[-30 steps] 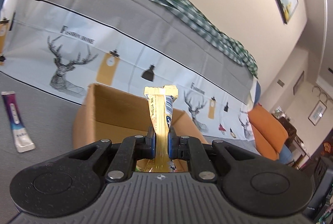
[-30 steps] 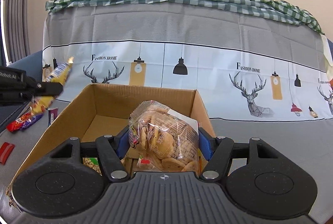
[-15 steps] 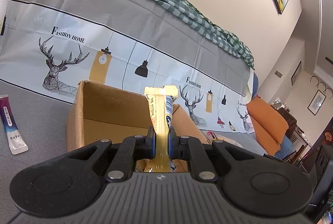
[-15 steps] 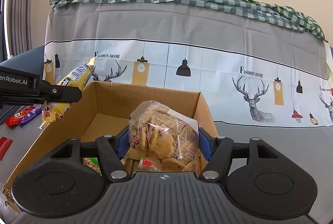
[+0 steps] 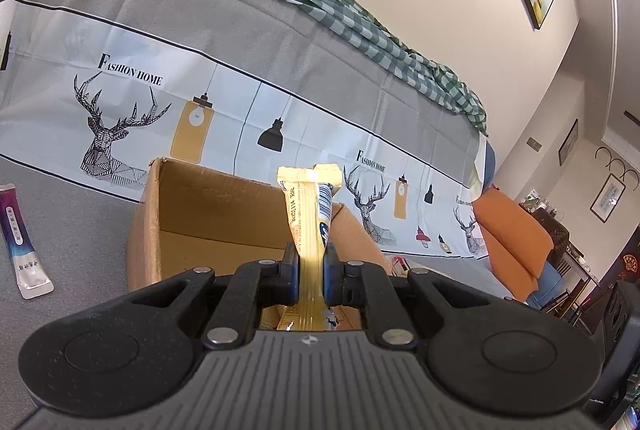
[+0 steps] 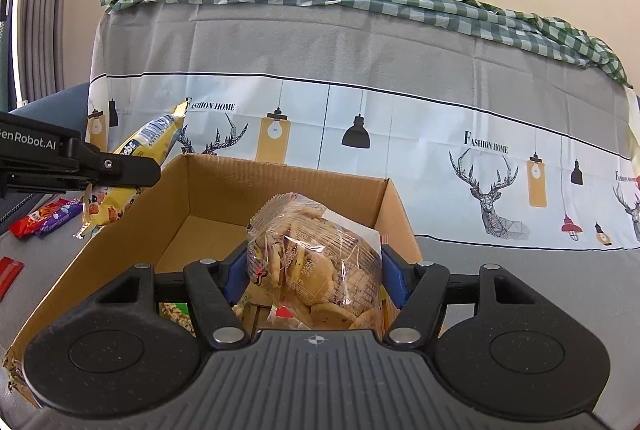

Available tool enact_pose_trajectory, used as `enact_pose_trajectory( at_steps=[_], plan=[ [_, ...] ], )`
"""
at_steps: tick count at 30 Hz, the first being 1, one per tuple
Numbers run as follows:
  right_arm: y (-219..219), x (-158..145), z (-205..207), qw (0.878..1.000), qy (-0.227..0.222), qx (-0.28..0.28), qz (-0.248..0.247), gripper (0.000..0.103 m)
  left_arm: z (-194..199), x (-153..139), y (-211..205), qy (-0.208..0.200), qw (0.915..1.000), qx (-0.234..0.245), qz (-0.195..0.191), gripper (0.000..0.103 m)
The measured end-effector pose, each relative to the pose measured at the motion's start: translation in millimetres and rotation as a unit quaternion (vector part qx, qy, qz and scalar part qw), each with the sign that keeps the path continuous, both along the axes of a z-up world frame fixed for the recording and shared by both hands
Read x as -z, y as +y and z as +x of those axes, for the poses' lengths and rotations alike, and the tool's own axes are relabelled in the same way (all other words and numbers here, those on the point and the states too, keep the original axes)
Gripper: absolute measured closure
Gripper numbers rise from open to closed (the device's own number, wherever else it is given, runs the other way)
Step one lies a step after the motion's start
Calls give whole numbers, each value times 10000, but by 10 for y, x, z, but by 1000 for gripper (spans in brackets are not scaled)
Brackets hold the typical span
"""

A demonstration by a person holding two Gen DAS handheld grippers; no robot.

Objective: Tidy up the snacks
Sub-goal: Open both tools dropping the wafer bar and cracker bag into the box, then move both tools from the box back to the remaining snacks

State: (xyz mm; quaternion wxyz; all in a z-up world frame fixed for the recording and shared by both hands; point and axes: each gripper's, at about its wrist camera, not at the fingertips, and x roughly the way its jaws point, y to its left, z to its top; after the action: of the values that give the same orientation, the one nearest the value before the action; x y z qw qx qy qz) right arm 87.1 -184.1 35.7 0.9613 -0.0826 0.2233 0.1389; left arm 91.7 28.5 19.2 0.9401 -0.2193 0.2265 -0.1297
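The left tool [image 5: 311, 272] is closed on a yellow bar [image 5: 310, 214], long axis upright, just left of the box [image 6: 280, 186] wall. The right tool [image 6: 314, 280], half open, grips a cookie bag [image 6: 316, 270] above the box's near end, so it is nearer to dropping.

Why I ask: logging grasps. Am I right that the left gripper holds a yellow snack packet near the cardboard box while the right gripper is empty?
Not quite. The right gripper is shut on a clear bag of biscuits, per the right wrist view; the rest stands.
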Motion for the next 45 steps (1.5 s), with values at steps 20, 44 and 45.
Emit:
enact_pose_trajectory(
  at_steps=[20,44,45],
  plan=[
    [51,19,-21,9999,-38,-62,-108,32,22,12,11,70,9997,125,-187,88],
    [277,27,-31,9999,-82,-42,-134,25,-166,-66,286,-67,9988,-447,165,45],
    [310,25,-39,9999,-82,-40,-107,25,-201,-79,317,-91,9985,-492,233,45]
  ],
)
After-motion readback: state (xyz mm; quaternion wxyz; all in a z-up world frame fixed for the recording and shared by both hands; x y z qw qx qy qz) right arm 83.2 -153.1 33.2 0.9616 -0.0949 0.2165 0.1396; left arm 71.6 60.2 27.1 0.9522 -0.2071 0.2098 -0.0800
